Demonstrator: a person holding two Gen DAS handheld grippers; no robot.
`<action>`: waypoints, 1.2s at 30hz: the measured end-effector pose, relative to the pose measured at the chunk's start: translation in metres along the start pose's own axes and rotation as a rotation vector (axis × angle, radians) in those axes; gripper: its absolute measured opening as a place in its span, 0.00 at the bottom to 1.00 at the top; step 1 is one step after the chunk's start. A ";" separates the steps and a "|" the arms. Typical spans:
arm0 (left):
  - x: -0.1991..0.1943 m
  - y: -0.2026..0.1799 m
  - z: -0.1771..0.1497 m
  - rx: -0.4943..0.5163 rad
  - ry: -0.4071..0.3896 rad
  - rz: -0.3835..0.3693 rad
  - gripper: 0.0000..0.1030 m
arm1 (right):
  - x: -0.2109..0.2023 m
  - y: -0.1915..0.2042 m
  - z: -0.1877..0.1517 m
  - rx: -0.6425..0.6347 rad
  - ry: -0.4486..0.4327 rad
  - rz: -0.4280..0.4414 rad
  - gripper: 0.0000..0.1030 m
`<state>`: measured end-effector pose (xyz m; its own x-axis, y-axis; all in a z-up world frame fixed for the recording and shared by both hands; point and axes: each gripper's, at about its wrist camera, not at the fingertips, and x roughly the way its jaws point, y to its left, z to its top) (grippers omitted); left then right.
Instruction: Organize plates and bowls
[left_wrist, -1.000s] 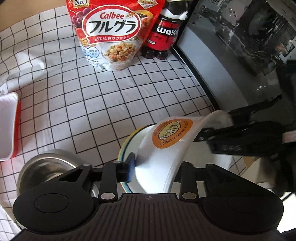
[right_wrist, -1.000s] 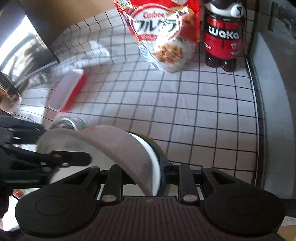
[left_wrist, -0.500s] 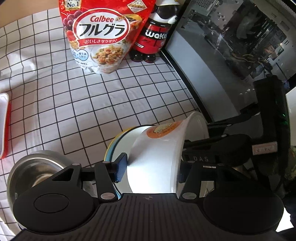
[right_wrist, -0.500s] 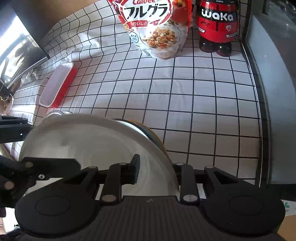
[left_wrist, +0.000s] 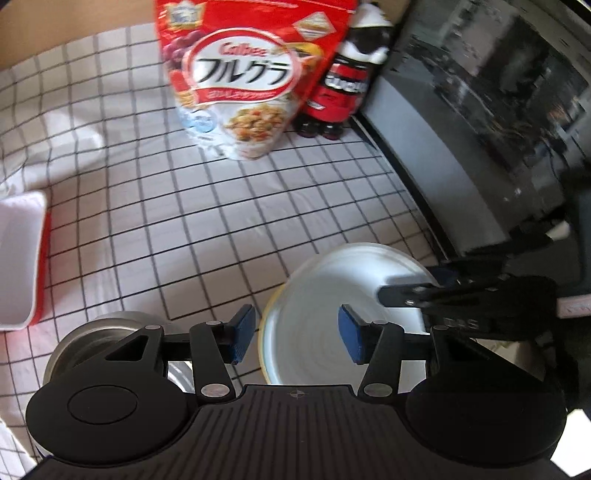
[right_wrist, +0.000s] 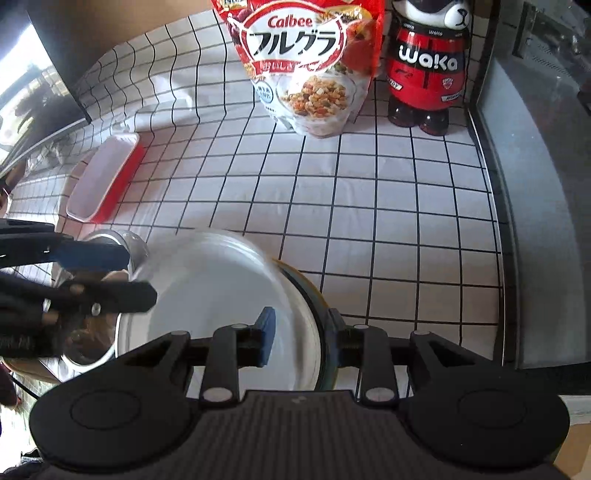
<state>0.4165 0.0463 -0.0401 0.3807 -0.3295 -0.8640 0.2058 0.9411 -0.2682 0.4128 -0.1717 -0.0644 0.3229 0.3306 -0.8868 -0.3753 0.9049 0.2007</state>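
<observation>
While the left tool (left_wrist: 297, 330) stands spread beside the white bowl (right_wrist: 221, 295), low in frame, the right tool (right_wrist: 301, 338), just loosening, straddles its rim.

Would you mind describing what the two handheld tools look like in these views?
Both are matte black plastic. The left tool and the right tool each have a ribbed central body flanked by two round housings, jointed black linkage arms with silver pivot pins, and blue pads on the fingertips. No cables or sleeves are clearly visible.
</observation>
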 end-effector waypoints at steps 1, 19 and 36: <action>0.000 0.005 0.001 -0.023 0.007 -0.012 0.52 | -0.002 0.000 0.000 0.003 -0.006 -0.004 0.29; 0.021 -0.026 -0.020 0.023 0.062 -0.038 0.67 | 0.020 -0.025 -0.023 0.090 0.049 0.010 0.39; 0.025 -0.029 -0.017 0.098 0.036 0.108 0.19 | 0.024 -0.026 -0.027 0.073 0.040 0.063 0.38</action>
<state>0.4043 0.0120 -0.0609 0.3733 -0.2226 -0.9006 0.2534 0.9583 -0.1318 0.4068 -0.1945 -0.1020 0.2650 0.3776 -0.8872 -0.3292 0.9003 0.2848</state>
